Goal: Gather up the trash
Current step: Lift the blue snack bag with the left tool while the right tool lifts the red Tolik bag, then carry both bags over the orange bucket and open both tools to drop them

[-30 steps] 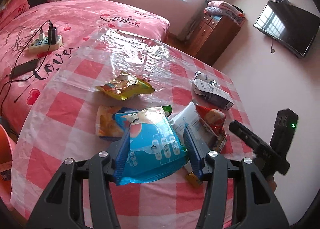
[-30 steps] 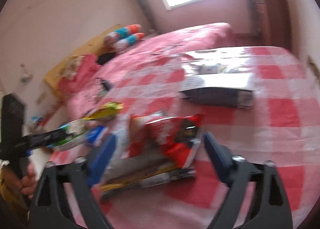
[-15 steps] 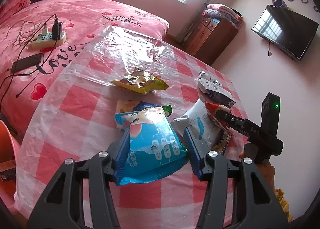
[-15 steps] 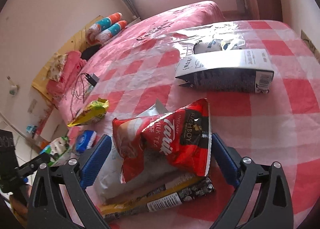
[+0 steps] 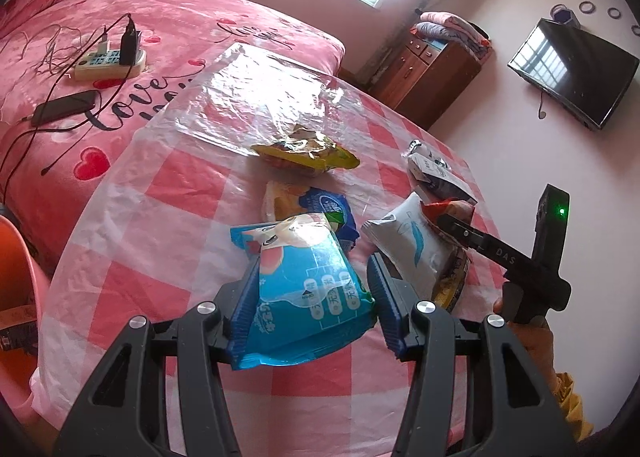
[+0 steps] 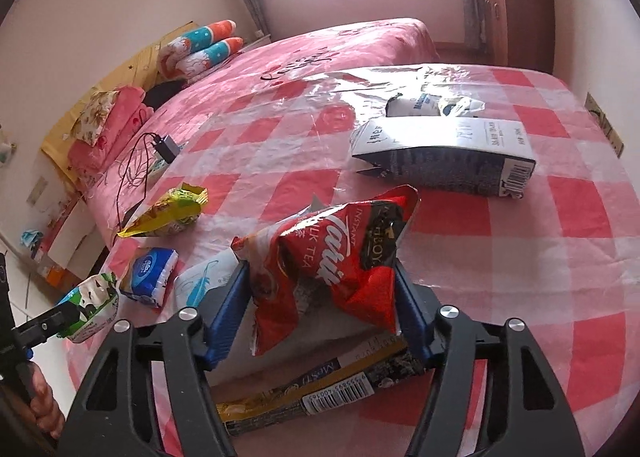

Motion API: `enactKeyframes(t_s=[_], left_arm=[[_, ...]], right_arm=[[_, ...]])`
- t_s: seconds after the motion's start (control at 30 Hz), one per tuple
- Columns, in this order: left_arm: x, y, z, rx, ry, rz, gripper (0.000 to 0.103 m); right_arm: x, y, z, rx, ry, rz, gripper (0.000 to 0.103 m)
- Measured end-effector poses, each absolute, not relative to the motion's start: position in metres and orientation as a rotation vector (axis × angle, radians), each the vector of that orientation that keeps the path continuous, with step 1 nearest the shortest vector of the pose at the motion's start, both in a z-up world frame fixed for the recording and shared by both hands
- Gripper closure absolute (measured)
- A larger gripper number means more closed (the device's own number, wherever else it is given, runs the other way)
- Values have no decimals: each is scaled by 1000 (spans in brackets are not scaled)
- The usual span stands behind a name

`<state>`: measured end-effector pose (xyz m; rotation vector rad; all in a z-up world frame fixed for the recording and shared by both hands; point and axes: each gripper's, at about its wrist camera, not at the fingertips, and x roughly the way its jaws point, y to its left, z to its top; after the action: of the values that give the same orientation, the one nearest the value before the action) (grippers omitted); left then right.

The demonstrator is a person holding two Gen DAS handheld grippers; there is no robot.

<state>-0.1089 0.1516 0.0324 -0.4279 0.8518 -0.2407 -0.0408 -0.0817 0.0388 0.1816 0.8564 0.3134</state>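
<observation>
Red tea pouch [image 6: 332,257] sits low centre, pinched by the right gripper [image 6: 322,311] whose jaws have just been closing, while the left gripper [image 5: 310,297] clamps a blue packet [image 5: 302,289] half-wide, near the checked table's [image 6: 560,257] bottom edge, with bare cloth at right.

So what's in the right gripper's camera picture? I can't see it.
The right gripper, its jaws just closing, pinches a red milk tea packet over a pink checked table. A dark carton lies behind, a yellow snack bag to the left.
</observation>
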Motion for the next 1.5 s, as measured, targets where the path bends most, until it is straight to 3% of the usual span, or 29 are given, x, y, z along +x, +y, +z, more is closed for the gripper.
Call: enactKeyframes(t_s=[0.63,0.9,1.27,1.37,1.5], left_arm=[[-132,205,46,-479,760,-173,49],[-166,275,45,-521,719,-10,49],[-227,388,0,-652,738,291,48],[-237,406,-14,-667,756,358,43],[-253,424,-21,-649,740,461,19]], right_arm=[[-72,-13,105,84,727,424,37],[-87,99,129,-8,721,689,37],[-124,273,106,-182,783,1027,36],[-133,315,91,-219,824,1087,31],[-138,346,70,-242,871,1081,15]])
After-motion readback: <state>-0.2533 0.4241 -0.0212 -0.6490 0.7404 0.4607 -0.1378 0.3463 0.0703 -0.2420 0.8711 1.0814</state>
